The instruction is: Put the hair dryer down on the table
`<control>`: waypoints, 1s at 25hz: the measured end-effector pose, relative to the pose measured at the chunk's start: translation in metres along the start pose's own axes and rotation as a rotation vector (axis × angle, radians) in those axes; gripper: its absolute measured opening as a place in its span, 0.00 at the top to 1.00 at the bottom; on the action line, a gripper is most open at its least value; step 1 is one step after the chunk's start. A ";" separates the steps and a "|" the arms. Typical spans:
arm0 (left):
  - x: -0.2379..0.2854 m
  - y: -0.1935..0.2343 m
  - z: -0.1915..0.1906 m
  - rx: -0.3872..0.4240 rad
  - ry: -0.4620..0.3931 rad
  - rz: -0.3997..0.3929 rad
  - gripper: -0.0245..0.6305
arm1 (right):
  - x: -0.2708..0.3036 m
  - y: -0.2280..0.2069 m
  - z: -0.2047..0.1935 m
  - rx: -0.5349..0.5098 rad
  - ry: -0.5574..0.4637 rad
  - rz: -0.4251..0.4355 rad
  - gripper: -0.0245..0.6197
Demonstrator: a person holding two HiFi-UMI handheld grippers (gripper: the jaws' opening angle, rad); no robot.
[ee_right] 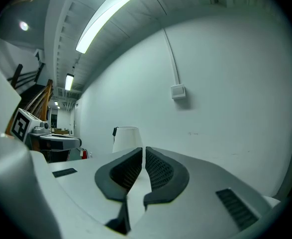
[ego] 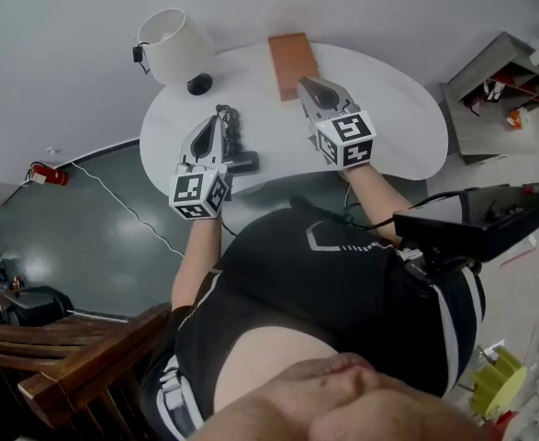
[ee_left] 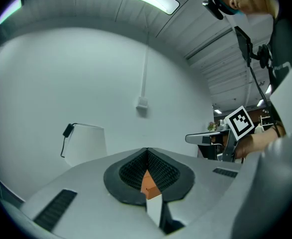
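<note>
Shut and empty: left hand-held gripper [ego: 212,129] just beside hair dryer [ego: 243,162], right hand-held gripper [ego: 309,84] farther off; risk of snagging apparent cord [ego: 231,120], dragging it off desk [ego: 388,108].

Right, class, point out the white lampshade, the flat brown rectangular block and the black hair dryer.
white lampshade [ego: 179,55], head view, side wall.
flat brown rectangular block [ego: 293,62], head view, top face.
black hair dryer [ego: 243,162], head view, body.

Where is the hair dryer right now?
In the head view, the black hair dryer lies on the white table, toward its left side, just right of the left gripper and nearer the person than the white lamp.
</note>
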State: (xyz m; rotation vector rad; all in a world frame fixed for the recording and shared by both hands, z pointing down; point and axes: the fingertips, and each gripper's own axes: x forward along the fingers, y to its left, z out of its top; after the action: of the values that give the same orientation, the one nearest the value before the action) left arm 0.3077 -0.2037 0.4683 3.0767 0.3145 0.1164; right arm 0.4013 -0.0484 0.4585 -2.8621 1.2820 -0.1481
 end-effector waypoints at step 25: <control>0.034 -0.032 0.009 -0.033 -0.010 -0.045 0.92 | -0.013 -0.037 0.011 0.008 -0.031 -0.087 0.92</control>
State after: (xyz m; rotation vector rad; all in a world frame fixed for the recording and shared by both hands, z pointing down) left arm 0.3347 -0.1659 0.4597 3.0342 0.3776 0.1039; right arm 0.4214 -0.0147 0.4484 -2.9022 1.1489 -0.1084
